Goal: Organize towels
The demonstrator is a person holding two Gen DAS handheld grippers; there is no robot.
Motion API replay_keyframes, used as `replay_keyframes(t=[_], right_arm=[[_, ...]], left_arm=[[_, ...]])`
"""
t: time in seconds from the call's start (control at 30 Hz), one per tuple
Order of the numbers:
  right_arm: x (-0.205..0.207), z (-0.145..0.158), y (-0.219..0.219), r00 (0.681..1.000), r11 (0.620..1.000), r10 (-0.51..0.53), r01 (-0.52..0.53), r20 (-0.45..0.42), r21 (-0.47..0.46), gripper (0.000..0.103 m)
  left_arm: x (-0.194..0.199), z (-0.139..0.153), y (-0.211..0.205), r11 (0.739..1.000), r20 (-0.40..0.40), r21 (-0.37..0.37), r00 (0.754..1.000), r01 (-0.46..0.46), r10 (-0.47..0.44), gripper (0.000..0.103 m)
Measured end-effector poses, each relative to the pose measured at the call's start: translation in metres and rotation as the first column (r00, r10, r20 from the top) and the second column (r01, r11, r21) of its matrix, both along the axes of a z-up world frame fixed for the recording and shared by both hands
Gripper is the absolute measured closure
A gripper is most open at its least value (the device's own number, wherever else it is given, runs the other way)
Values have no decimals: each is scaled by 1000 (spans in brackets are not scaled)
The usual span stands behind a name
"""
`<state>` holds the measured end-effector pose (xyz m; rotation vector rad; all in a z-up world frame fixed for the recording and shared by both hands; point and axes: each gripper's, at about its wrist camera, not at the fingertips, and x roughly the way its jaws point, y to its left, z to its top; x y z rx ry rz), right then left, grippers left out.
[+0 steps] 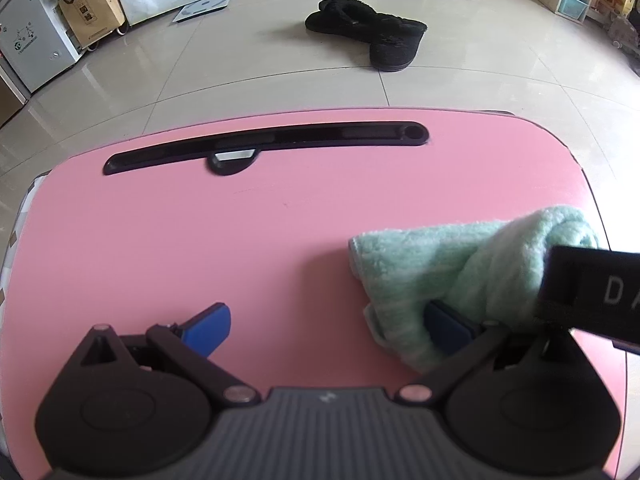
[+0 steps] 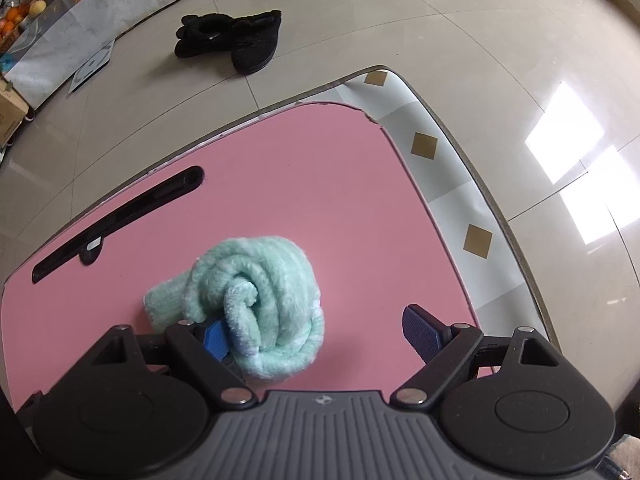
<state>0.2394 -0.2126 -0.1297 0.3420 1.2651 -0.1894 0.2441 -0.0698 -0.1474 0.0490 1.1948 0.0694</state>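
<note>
- I am looking at a mint-green towel [image 2: 256, 308] lying rolled up on the pink tabletop [image 2: 304, 200]; in the right wrist view it is sitting in the lower middle of the frame, with the spiral end of the roll facing the camera.
- In the left wrist view the same towel [image 1: 472, 276] is filling the lower right of the frame, its long axis slanting from lower left up to the right edge, where the right gripper's black body is crossing in front of it.
- I am keeping the left gripper [image 1: 326, 326] spread wide; its right finger [image 1: 448, 326] is pressing into the near end of the roll, while the other finger is standing apart over bare pink.
- The right gripper [image 2: 320, 334] is also gaping wide; its left finger [image 2: 216, 338] is touching the roll's face, and the other finger is hanging well clear on the right.
- So neither claw is straddling the roll: it is lying off to the right of my left claw and off to the left of my right claw, between the two.
- I am judging that both are equally near, and that rolling could be under way or finished.
</note>
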Motion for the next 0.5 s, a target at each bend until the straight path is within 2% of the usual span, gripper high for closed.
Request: replay_keyframes(t=[0.17, 0.5], right_arm=[[0, 1, -3, 1000, 1000, -10, 11, 12, -25, 17], [3, 1, 6, 1000, 999, 3, -3, 14, -32, 17]], left_arm=[[1, 1, -8, 1000, 6, 5, 1000, 3, -3, 0], [3, 0, 1, 1000, -6, -20, 1000, -1, 1, 0]])
